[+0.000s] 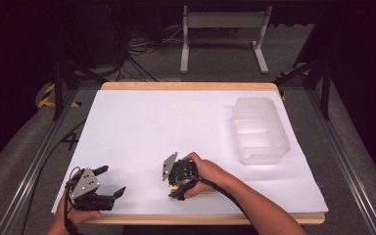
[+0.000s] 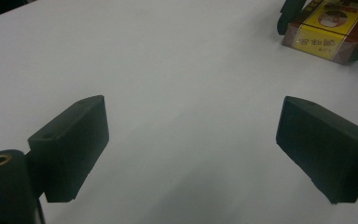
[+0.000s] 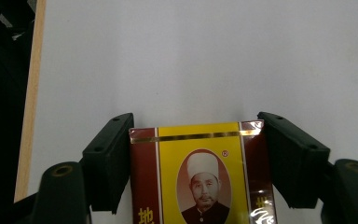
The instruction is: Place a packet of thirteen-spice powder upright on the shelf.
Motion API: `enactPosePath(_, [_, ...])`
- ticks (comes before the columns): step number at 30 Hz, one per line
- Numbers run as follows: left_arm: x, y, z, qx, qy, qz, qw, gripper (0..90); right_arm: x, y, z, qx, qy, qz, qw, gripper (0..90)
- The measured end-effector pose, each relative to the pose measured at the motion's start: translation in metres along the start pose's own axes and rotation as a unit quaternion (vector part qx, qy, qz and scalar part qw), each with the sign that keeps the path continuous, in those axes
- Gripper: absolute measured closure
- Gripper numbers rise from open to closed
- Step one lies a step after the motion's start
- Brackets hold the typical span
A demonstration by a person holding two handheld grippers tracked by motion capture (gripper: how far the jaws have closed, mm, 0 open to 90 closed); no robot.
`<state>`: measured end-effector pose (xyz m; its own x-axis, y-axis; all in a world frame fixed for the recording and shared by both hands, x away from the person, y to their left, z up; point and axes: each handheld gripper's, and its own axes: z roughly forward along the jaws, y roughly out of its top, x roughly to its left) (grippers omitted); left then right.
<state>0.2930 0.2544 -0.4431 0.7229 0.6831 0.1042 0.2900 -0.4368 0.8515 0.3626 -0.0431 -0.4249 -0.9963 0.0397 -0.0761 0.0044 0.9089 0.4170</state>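
1. The right gripper (image 1: 177, 183) pinches a red-and-yellow box (image 3: 198, 175) between its two jaws; in the right gripper view both jaws press against the box's long sides. The box sits near the table's (image 1: 186, 86) front edge, about midway along it, on the white sheet (image 1: 176, 127).
2. The left gripper (image 1: 111, 181) rests near the front left corner with its jaws spread wide and only bare sheet between them.
3. In the left gripper view the box (image 2: 328, 30) lies well apart from the left gripper, with open sheet between.
4. The sheet's middle, back and left parts lie open. The wooden front edge runs just behind both hands.
5. A translucent plastic tray (image 1: 260, 129) stands lengthwise by the right edge, toward the back right corner, well apart from both grippers. Ribs split it into compartments; what they hold cannot be told.
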Motion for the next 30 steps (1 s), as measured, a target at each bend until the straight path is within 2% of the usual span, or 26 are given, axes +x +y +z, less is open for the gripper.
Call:
enactPosePath(5, [0.0, 0.0, 0.0, 0.0, 0.0, -0.001, 1.0, 9.8, 0.001, 0.001, -0.005, -0.002, -0.006, 0.0, 1.0, 31.5])
enactPosePath(11, [0.0, 0.0, -0.001, -0.001, 0.0, 0.0, 1.0, 9.6, 0.001, -0.001, -0.019, -0.028, -0.02, 0.011, 0.9994, 31.8])
enactPosePath(12, [0.0, 0.0, -0.001, -0.001, 0.0, -0.001, 1.0, 9.6, 0.0, -0.002, -0.026, -0.044, -0.028, 0.016, 0.9985, 31.9])
enactPosePath(14, [0.0, 0.0, -0.001, -0.002, 0.0, -0.001, 1.0, 9.6, 0.0, -0.003, -0.03, -0.049, -0.029, 0.02, 0.9982, 32.0])
enactPosePath(15, [0.0, 0.0, -0.001, -0.002, 0.0, -0.001, 1.0, 9.6, 0.002, -0.005, -0.038, -0.06, -0.042, 0.027, 0.997, 32.1])
enactPosePath(18, [0.0, 0.0, -0.001, -0.001, -0.001, -0.001, 1.0, 9.6, 0.002, -0.008, -0.046, -0.071, -0.051, 0.035, 0.9956, 32.2])
enactPosePath(20, [0.0, 0.0, -0.001, -0.002, 0.0, -0.002, 1.0, 9.5, 0.002, -0.012, -0.059, -0.093, -0.059, 0.046, 0.9929, 32.3])
enactPosePath(23, [0.0, 0.0, -0.002, -0.003, 0.0, -0.002, 1.0, 9.5, 0.003, -0.017, -0.072, -0.108, -0.074, 0.05, 0.9901, 32.4])
enactPosePath(24, [0.0, 0.0, -0.002, -0.003, 0.0, -0.002, 1.0, 9.5, 0.003, -0.017, -0.072, -0.108, -0.074, 0.05, 0.9901, 32.4])
enactPosePath(25, [0.001, 0.001, -0.002, -0.002, 0.001, -0.002, 1.0, 9.5, 0.004, -0.021, -0.08, -0.124, -0.085, 0.057, 0.987, 32.4])
enactPosePath(27, [0.001, 0.0, -0.002, -0.003, 0.001, -0.002, 1.0, 9.5, 0.005, -0.022, -0.082, -0.13, -0.088, 0.058, 0.9858, 32.5])
enactPosePath(29, [0.001, 0.0, -0.003, -0.004, 0.002, -0.004, 1.0, 9.5, 0.005, -0.03, -0.092, -0.15, -0.102, 0.068, 0.981, 32.5])
enactPosePath(30, [0.001, 0.0, -0.003, -0.005, 0.001, -0.005, 1.0, 9.5, 0.005, -0.031, -0.094, -0.153, -0.106, 0.072, 0.98, 32.5])
